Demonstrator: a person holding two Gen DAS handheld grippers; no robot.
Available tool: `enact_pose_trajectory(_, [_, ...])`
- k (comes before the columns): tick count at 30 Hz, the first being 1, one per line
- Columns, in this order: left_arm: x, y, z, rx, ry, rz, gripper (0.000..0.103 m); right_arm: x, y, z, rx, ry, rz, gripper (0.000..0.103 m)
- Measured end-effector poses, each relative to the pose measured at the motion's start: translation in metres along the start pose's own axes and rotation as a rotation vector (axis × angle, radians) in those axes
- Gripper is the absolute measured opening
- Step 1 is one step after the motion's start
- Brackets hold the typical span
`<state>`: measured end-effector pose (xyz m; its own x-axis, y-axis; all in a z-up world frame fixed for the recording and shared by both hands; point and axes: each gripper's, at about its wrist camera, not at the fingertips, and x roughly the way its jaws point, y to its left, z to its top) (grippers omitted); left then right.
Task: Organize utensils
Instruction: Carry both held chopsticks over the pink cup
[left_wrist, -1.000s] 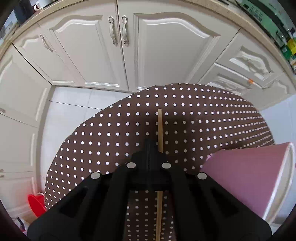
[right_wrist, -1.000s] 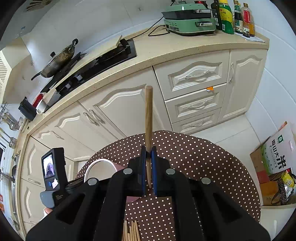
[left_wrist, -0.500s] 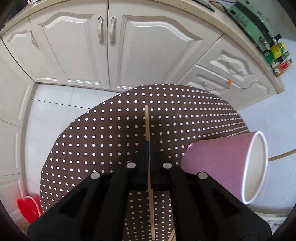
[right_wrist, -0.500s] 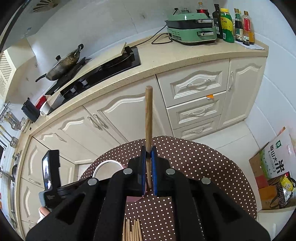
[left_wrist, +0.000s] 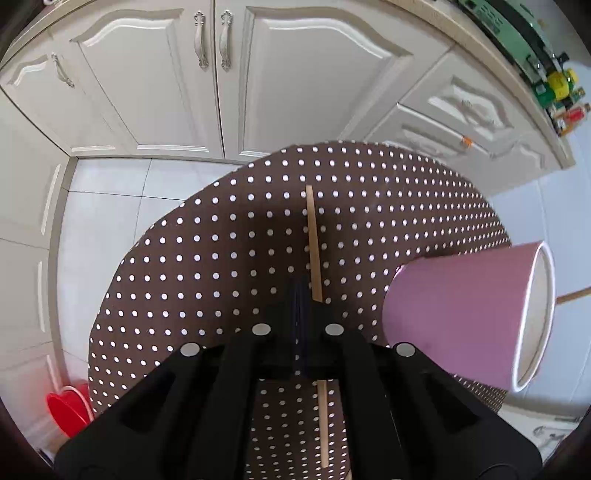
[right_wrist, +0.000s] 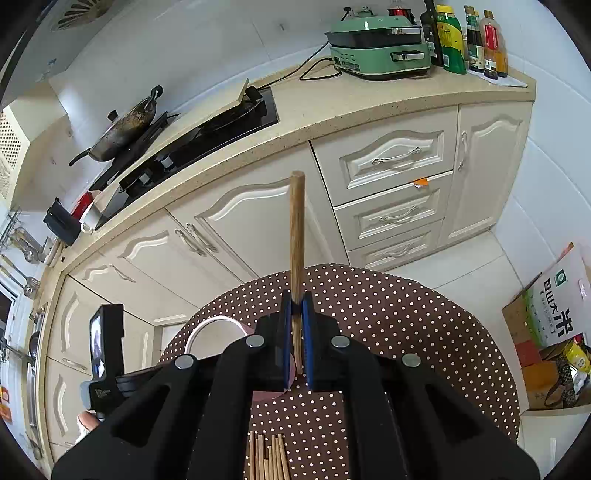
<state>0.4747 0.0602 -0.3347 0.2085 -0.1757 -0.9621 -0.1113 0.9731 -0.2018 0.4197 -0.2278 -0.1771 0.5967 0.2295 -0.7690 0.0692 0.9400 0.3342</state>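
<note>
Swung into fuller view beside the left gripper (left_wrist: 301, 295), the cup (left_wrist: 465, 314) awaits light, stiff chopsticks (right_wrist: 296, 236), each clamped mid-shaft in shut fingers of the left and right gripper (right_wrist: 296, 306).

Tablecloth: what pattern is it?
Brown tablecloth with white polka dots, clearest in the left wrist view.

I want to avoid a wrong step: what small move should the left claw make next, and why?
Probably shift the left claw sideways toward the pink cup until the thin chopstick hangs above its open rim. The claw is shut on the chopstick, and the cup stands close beside it.
</note>
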Motion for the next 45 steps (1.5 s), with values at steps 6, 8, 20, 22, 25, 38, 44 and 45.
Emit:
enact_pose_trajectory(6, [0.005,0.001,-0.003,0.015,0.049,-0.001,0.002,-0.001,-0.001,0.000,-0.003,0.003,-0.002,0.005])
enact_pose_trajectory(8, [0.004,0.000,-0.004,0.026,0.051,0.002,0.002,-0.001,-0.002,0.000,0.000,0.001,-0.003,0.005])
enact_pose_trajectory(20, [-0.013,0.002,-0.010,0.027,-0.009,-0.080,0.082,0.000,-0.004,0.000,0.007,0.005,-0.003,0.005])
enact_pose_trajectory(22, [-0.031,0.007,-0.015,-0.001,-0.124,-0.122,0.082,0.000,-0.005,0.001,0.004,0.004,-0.002,0.005])
enact_pose_trajectory(25, [-0.036,0.007,-0.013,0.006,-0.148,-0.092,0.082,0.001,-0.005,0.001,0.002,0.006,-0.002,0.005])
enact_pose_trajectory(38, [0.013,-0.002,0.012,-0.066,-0.072,0.084,0.059,0.018,-0.005,-0.001,-0.001,0.033,-0.008,0.005])
enact_pose_trajectory(44, [0.013,0.000,0.012,-0.043,-0.149,0.183,0.009,0.020,-0.004,0.001,-0.007,0.028,-0.007,0.005])
enact_pose_trajectory(45, [0.012,0.005,0.014,-0.057,-0.145,0.166,0.008,0.020,-0.004,0.001,-0.005,0.027,-0.007,0.005])
